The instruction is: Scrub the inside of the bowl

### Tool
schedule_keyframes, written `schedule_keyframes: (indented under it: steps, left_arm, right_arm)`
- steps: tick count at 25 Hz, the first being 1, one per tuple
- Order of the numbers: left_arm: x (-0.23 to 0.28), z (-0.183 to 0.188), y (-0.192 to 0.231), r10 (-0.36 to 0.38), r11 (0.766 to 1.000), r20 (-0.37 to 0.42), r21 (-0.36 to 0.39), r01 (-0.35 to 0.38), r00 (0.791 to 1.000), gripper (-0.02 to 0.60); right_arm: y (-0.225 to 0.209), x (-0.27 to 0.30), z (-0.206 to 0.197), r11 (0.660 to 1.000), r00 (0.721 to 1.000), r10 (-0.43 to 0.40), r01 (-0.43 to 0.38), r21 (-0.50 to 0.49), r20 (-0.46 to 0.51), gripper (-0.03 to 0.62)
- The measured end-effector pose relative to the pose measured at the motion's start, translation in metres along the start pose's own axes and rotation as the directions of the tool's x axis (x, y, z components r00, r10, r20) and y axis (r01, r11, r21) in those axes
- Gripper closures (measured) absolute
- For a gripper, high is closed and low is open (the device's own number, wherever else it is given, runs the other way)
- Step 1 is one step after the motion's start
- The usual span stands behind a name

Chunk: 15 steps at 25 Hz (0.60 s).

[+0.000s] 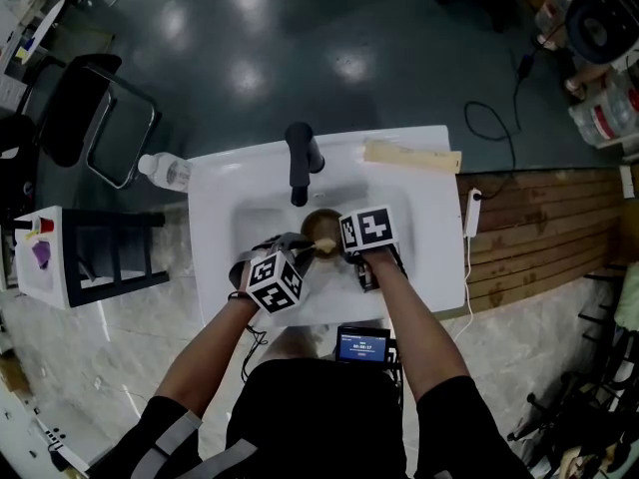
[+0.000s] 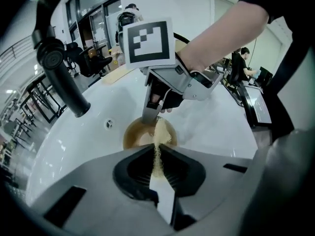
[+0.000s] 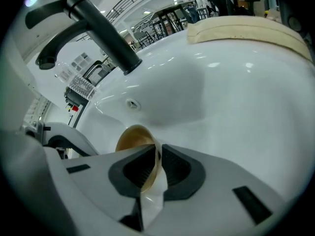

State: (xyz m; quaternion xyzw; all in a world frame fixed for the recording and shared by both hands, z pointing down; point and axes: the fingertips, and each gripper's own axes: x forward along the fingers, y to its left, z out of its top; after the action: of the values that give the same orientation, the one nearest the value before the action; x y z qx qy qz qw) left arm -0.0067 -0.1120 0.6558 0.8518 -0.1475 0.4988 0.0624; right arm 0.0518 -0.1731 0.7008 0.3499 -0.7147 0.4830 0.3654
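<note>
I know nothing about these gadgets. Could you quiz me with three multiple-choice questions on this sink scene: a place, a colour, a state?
1. Where is the bowl? A in the sink; B on the floor; C on a chair.
2. What colour is the faucet? A white; B black; C red.
3. What is the right tool doing? A hanging open, empty; B clamping the bowl's rim; C gripping the faucet.
Answers: 1 A, it sits inside the white sink. 2 B, it shows dark against the white. 3 B, the rim is between its shut jaws.
</note>
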Motion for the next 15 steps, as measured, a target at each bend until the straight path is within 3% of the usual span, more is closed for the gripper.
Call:
schedule_keyframes:
  steps: [3, 9, 15]
  left_arm:
    - [-0.007, -0.006, 0.002, 0.008, 1.000, 0.014, -0.030, -0.008, 1.000, 0.561]
    - [-0.017, -0.002, 0.006, 0.024, 0.996, 0.064, -0.085, -0.018, 0.998, 0.561]
    - [-0.032, 0.001, 0.018, 0.036, 0.975, 0.158, -0.224, 0.001, 0.987, 0.561]
  right_arm:
    - [0.004, -0.004, 0.003, 1.000, 0.999, 0.027, -0.027, 0.011, 0.035, 0.555]
    - [0.010, -0.019, 0.009, 0.994, 0.990, 0.100, -0.104, 0.034, 0.100, 0.431]
    - [0.010, -0.051, 0.015, 0.996, 0.976, 0.086, -0.087, -0.005, 0.201, 0.428]
